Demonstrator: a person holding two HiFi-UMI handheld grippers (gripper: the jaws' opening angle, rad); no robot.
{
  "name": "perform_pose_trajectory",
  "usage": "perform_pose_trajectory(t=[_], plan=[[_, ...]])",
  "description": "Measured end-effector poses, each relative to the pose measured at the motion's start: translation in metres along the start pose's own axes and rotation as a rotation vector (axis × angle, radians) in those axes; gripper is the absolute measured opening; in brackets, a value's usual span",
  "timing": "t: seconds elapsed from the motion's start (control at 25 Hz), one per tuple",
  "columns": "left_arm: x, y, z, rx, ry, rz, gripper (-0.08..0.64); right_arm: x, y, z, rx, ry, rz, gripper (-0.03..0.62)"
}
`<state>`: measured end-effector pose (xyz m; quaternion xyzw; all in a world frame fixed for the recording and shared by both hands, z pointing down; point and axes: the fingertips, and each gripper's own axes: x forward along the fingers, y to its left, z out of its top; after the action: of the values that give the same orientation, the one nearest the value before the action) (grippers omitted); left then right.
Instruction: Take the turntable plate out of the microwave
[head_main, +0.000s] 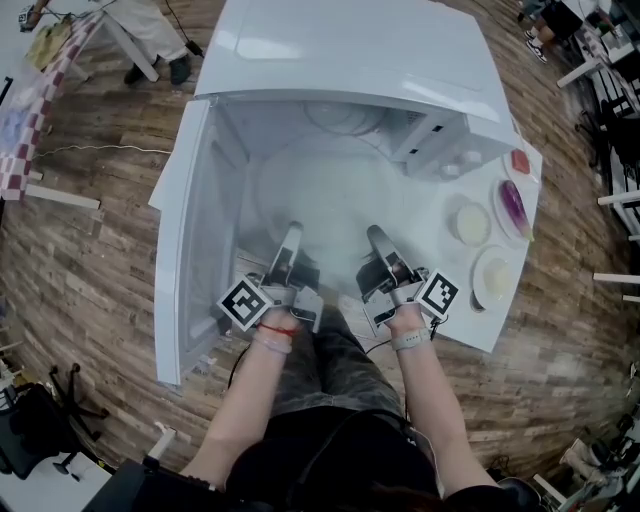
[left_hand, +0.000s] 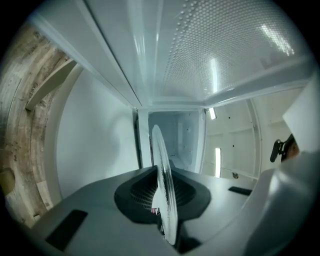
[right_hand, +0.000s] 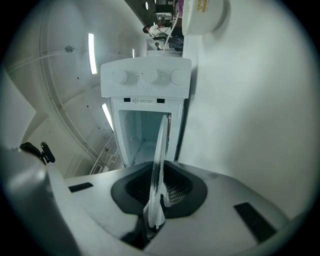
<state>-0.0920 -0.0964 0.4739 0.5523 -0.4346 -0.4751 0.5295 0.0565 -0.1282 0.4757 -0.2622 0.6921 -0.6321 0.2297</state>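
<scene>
The glass plate (head_main: 330, 192) is hanging level just in front of the microwave (head_main: 350, 50), between its open mouth and the person, with the door (head_main: 190, 235) standing wide at the microwave's left. The left gripper (head_main: 291, 240) is clamping the near rim on the door side, and the right gripper (head_main: 377, 242) is clamping the near rim on the side towards the control panel. Each gripper view is showing the rim edge-on, pinched deep between the ribbed pads.

The plate is looking like stiff, fairly heavy glass, smooth and likely slippery, and it would probably crack if knocked or dropped. Two holds on the rim, spread apart, are suiting it well. Both grips are sitting on the near edge, so I judge the far half is pulling downward and wants firm, level pressure.

The glass is so clear that its far edge is hardly showing against the white interior, so I cannot tell whether it is fully out of the cavity. The roller ring is not showing. The dishes (head_main: 470, 222) on the desk (head_main: 478, 325) beside the microwave are too small to identify.
</scene>
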Motion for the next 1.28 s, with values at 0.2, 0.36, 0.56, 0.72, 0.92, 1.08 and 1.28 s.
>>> perform_pose_trajectory(t=[0.2, 0.36, 0.56, 0.72, 0.92, 1.08, 1.28], plan=[[-0.014, 0.004, -0.008, -0.001, 0.026, 0.009, 0.032, -0.017, -0.003, -0.009, 0.004, -0.022, -0.013, 0.043], [-0.023, 0.007, -0.018, -0.010, 0.046, 0.016, 0.032, -0.032, -0.006, -0.014, 0.009, -0.042, -0.020, 0.043], [-0.028, 0.010, -0.030, -0.017, 0.065, 0.014, 0.032, -0.048, -0.009, -0.015, 0.011, -0.062, -0.030, 0.043], [-0.034, 0.015, -0.037, -0.024, 0.078, 0.021, 0.032, -0.058, -0.014, -0.018, 0.014, -0.076, -0.041, 0.043], [-0.038, 0.019, -0.049, -0.021, 0.111, 0.030, 0.032, -0.074, -0.016, -0.018, 0.025, -0.108, -0.057, 0.043], [-0.040, 0.020, -0.062, -0.031, 0.144, 0.034, 0.032, -0.090, -0.019, -0.018, 0.035, -0.139, -0.070, 0.043], [-0.040, 0.025, -0.081, -0.046, 0.178, 0.047, 0.032, -0.110, -0.025, -0.012, 0.045, -0.180, -0.081, 0.043]])
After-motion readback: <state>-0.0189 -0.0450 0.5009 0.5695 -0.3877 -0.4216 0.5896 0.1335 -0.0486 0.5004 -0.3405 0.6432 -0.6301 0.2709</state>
